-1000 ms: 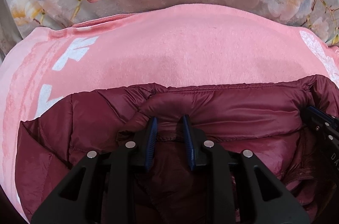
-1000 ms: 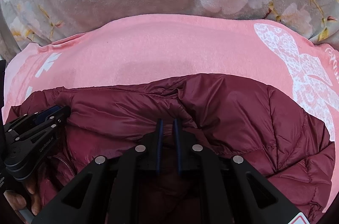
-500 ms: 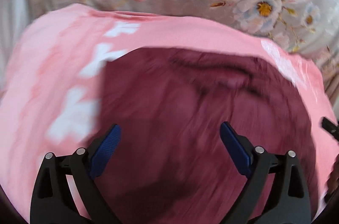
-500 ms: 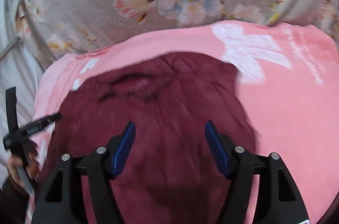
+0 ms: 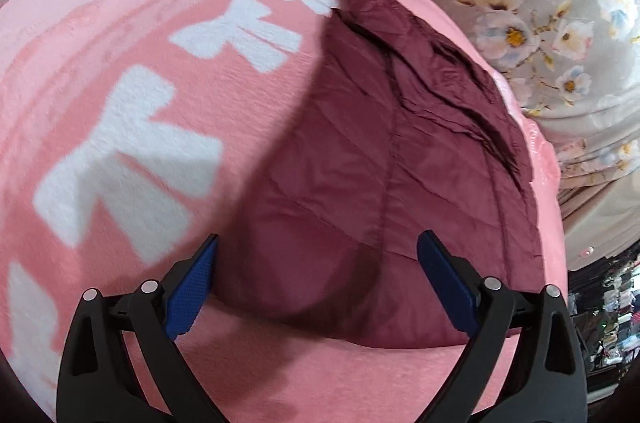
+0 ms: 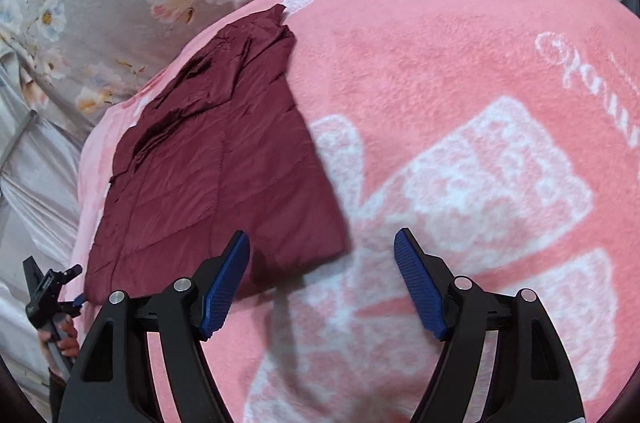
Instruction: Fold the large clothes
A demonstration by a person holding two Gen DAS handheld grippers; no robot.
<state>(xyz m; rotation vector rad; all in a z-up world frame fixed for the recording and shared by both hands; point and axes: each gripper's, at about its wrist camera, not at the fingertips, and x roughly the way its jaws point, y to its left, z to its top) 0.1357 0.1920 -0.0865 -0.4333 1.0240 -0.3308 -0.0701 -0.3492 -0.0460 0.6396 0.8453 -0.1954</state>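
Change since a second ago: both my claws were clenched on the upper edge of the maroon puffer jacket (image 5: 384, 159); now both have let go and drawn back toward its near edge
Left claw (image 5: 316, 283): released, blue pads spread wide, nothing between them; it hovers over the jacket's near edge without touching
Right claw (image 6: 322, 283): released and its jaws are opening a little more; only pink blanket (image 6: 460, 103) and the jacket's near corner lie beneath, nothing pinched
Jacket, place: lies flat on the pink blanket as a folded rectangle, quilted panel up, creased layers bunched at the far end
Meaning for the task: I judge this fold laid down and done; what remains is probably another fold to make it smaller, or smoothing the far creases
Blanket: pink with white bow and lettering prints, it carries the jacket
Beyond it: grey floral bedding (image 5: 540, 31) along the far side
Left view, right edge: dark clutter, too small to tell
Right view, lower left: my other hand (image 6: 60, 339) gripping the left claw's handle
In the way: nothing lies on the jacket or between my claws and its edges
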